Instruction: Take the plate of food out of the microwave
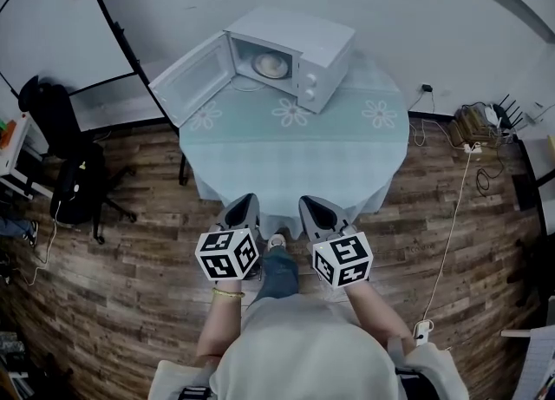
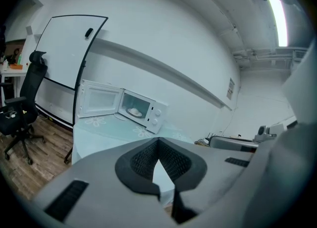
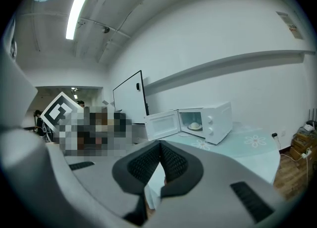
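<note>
Item: plate of food (image 1: 270,64), pale and domed, sitting inside the cavity of the white microwave (image 1: 325,47). I also see it through the open front in the left gripper view (image 2: 134,112) and the right gripper view (image 3: 195,126). The microwave door (image 1: 192,77) is swung fully open to the left. The control panel with its two knobs (image 1: 308,86) is on the right side of the front. The microwave stands on the far part of a round table (image 1: 295,142), which is covered with a pale green cloth printed with white flowers. My left gripper (image 1: 245,207) is at the table's near edge with its jaws together and nothing between them. Its own view shows the ribbed pads (image 2: 146,158) meeting at the tips. My right gripper (image 1: 312,209) is just beside it, to the right. Its jaws are likewise closed and empty, and the pads (image 3: 173,160) touch at the front. Both grippers are well apart from the microwave and point towards it. The marker cubes (image 1: 227,253) and (image 1: 342,259) sit at the near ends of the grippers. Surroundings: a wood-plank floor (image 1: 130,285), a black office chair (image 1: 74,177) at the left, a whiteboard (image 1: 52,25) at the far left wall, and a white cable (image 1: 451,233) trailing over the floor at the right.
</note>
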The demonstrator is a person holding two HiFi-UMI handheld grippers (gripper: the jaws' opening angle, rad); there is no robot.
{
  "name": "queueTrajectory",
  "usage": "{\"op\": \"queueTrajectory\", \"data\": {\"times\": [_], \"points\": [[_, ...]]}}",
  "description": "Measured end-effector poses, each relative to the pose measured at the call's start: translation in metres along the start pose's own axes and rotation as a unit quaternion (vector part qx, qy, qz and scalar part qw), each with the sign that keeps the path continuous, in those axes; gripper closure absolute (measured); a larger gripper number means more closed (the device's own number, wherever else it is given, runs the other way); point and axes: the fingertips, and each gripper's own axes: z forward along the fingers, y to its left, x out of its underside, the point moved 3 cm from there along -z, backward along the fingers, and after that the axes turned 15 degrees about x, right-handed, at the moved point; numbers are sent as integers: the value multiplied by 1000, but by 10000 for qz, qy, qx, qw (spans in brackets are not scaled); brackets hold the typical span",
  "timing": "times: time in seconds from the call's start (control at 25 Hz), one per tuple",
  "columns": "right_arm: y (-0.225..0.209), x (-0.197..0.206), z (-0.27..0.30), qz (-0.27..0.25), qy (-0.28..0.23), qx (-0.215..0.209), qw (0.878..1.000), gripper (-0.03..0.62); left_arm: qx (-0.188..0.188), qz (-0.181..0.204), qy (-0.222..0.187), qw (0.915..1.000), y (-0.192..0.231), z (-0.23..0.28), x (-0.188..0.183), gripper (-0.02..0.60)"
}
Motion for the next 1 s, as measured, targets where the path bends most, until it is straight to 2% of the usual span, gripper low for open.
{"op": "queueTrajectory", "data": {"times": [0.16, 0.68, 1.0], "points": [[-10, -10, 39, 45, 16, 37, 10000, 588, -49, 3, 15, 10000, 28, 27, -15, 569], [-36, -55, 180, 54, 157, 264, 9995, 588, 175, -299, 170, 9993, 130, 129, -82, 569], [-54, -80, 254, 68, 200, 408, 9989, 588, 363, -451, 309, 9978, 179, 196, -115, 569]]}}
